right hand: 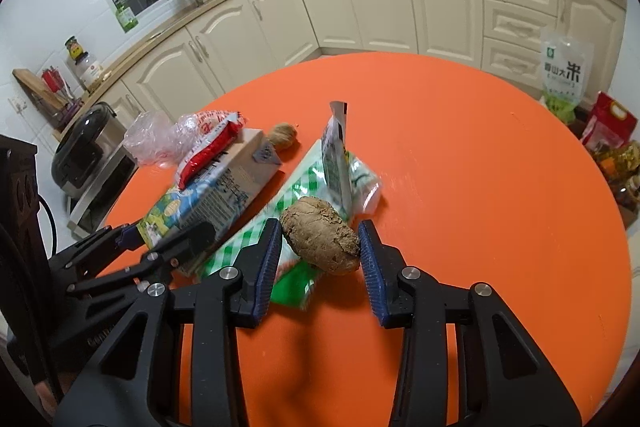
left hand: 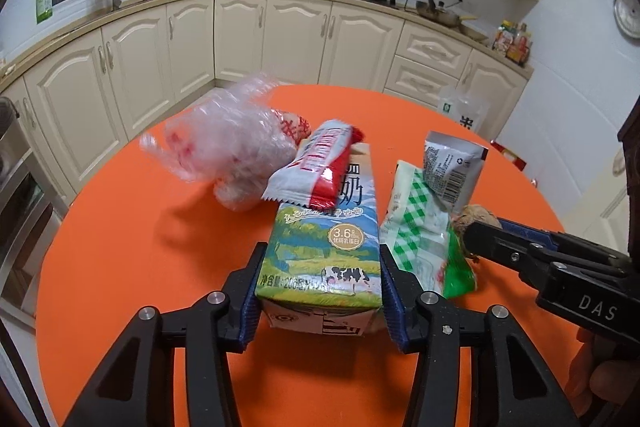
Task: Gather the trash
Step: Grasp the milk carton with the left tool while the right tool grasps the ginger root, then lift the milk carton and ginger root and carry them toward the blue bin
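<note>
A printed cardboard milk carton (left hand: 320,259), lying on the round orange desk (left hand: 120,267), is being pinched by the left claw (left hand: 320,291); a brown lumpy root (right hand: 320,235) is being clamped by the right claw (right hand: 320,259). Lifting both clear seemingly follows.

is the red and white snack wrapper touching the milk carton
Touching. The left wrist view shows the red and white snack wrapper lying across the milk carton's far end, overlapping its top face with no gap.
</note>
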Demonstrator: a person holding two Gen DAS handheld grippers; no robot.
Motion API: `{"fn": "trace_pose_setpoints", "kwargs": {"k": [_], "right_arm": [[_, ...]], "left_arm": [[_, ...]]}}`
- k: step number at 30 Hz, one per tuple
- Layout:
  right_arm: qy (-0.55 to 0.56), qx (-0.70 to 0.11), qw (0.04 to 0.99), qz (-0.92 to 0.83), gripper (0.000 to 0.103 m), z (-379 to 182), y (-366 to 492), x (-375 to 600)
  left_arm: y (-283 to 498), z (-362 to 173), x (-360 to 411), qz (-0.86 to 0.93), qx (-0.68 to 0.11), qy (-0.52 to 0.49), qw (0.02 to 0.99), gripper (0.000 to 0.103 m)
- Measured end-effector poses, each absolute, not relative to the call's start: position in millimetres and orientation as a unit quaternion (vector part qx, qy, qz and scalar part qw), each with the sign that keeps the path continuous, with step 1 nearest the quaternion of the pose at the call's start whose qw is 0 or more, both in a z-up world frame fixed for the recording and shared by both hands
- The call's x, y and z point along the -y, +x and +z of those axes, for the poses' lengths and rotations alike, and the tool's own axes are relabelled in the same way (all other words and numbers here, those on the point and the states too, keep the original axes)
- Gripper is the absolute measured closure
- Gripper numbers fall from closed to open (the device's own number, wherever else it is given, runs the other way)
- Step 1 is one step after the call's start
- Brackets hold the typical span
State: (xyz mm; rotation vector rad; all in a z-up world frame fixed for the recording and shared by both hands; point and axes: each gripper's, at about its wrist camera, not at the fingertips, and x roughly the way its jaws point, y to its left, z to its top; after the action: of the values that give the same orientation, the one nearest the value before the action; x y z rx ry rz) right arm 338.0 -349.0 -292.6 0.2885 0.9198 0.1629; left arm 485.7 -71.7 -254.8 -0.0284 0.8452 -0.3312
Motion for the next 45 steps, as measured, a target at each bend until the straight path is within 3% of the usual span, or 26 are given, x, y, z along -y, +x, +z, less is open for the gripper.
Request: {"fn": "trace_pose_setpoints", "kwargs": {"k": [2,5,8,12,23,29,45], "right_arm": [[0.138,-0.443,0.882,0.079,0.066,-293,335,350],[0.138,-0.445,0.881,0.078,0.066,-295,333,350],[0.136,-0.446,0.881,0.079,0.066,-296,332,348],[0.131,-0.442,0.883,0.085,0.067,-292,328,345],[0.131,-0.417,0.895,0.093,0.067,-268,293,353],[0.131,-0.407,0.9,0.091,0.067,-259,268,355],[0.145,-0.326,0.932,0.057,0.067,-190,175,420]], "left_arm": [[483,-258,68,-0.154,-0.414,-0.01,0.897,0.054],[493,-262,76,-0.144,-0.421,-0.02,0.895,0.039],[501,-263,83,-0.153,-0.426,-0.037,0.891,0.053],[487,-262,80,-0.155,-0.419,-0.043,0.894,0.056],[400,-244,52,-0.194,-0.395,-0.098,0.893,0.058],[372,-233,56,-0.183,-0.383,-0.069,0.903,0.058],[246,-136,142,-0.235,-0.26,0.019,0.936,0.058]]}}
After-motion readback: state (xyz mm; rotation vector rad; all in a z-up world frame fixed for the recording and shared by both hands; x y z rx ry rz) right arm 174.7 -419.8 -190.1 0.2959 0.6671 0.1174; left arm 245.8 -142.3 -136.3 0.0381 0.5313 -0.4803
